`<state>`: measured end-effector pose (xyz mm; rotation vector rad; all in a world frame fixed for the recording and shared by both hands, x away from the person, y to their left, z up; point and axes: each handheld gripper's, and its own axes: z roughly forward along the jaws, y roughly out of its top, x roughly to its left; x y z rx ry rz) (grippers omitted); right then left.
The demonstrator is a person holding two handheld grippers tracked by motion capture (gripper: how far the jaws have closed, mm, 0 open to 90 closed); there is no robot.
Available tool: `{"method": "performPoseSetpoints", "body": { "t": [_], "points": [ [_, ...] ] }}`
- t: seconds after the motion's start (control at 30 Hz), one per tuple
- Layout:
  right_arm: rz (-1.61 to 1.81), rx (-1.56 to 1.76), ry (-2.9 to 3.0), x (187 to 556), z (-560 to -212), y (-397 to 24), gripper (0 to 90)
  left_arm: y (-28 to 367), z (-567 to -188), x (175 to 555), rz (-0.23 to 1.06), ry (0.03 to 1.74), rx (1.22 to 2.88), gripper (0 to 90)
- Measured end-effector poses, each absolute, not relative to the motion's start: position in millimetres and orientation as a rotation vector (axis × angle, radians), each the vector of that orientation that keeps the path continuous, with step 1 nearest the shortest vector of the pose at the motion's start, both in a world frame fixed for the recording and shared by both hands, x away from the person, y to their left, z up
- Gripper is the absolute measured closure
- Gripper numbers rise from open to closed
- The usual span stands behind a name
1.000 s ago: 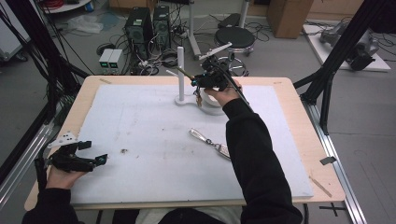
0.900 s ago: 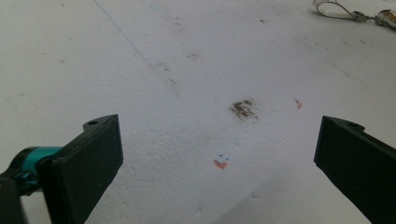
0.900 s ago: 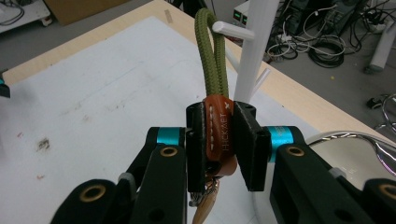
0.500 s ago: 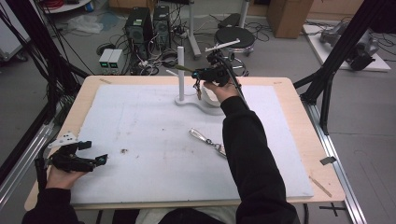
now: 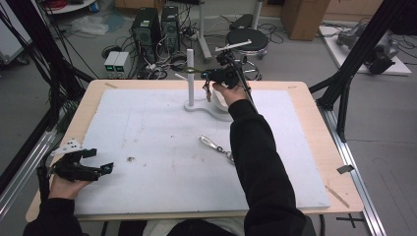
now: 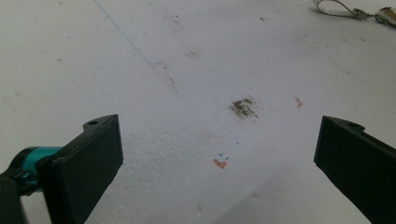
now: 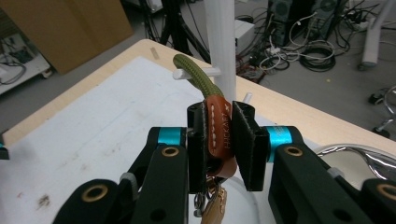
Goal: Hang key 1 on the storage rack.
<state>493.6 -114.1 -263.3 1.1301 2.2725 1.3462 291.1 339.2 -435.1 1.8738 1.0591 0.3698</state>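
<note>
The right gripper [image 7: 219, 140] is clamped on a key fob [image 7: 219, 133], its 2 black jaws pressing the brown leather tab from both sides. A green cord loop [image 7: 194, 74] rises from the top of that tab and bends over toward the white stand [image 7: 219, 32]; it reaches the short white peg [image 7: 180, 73] sticking out from the post, though from this angle it is hard to tell whether the loop sits over the peg or just beside it. Below the jaws, metal rings and a small tan tag hang from the fob.

In the high view the right gripper [image 5: 216, 76] is held up at the far side of the table [image 5: 305, 142], just beside the post of the stand [image 5: 190, 73], with the fob [image 5: 208, 91] dangling under it above the stand's flat base.

A second key ring [image 5: 215, 146], silver, lies on the white mat [image 5: 157, 147] near the middle, well apart from the stand.

The left gripper [image 5: 101, 169] rests at the near left corner of the mat. In its own view the jaws stand wide apart with nothing between them, over bare mat [image 6: 196, 70] with a dark smudge [image 6: 243, 107].
</note>
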Motion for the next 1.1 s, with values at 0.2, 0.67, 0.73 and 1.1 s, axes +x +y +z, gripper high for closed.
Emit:
{"method": "performPoseSetpoints", "body": {
  "t": [0.2, 0.67, 0.73, 1.1],
  "points": [
    [1.314, 1.132, 2.277, 497, -268, -110, 76.1, 340, -435, 291, 0.369, 1.060, 1.871, 1.7],
    [1.220, 1.140, 2.302, 510, -285, -102, 76.2, 339, -436, 292, 0.365, 1.062, 1.876, 1.7],
    [1.205, 1.139, 2.305, 513, -287, -101, 76.2, 339, -436, 292, 0.364, 1.064, 1.873, 1.7],
    [1.124, 1.128, 2.314, 516, -297, -95, 63.9, 340, -437, 291, 0.363, 1.068, 1.879, 1.7]
  ]
}}
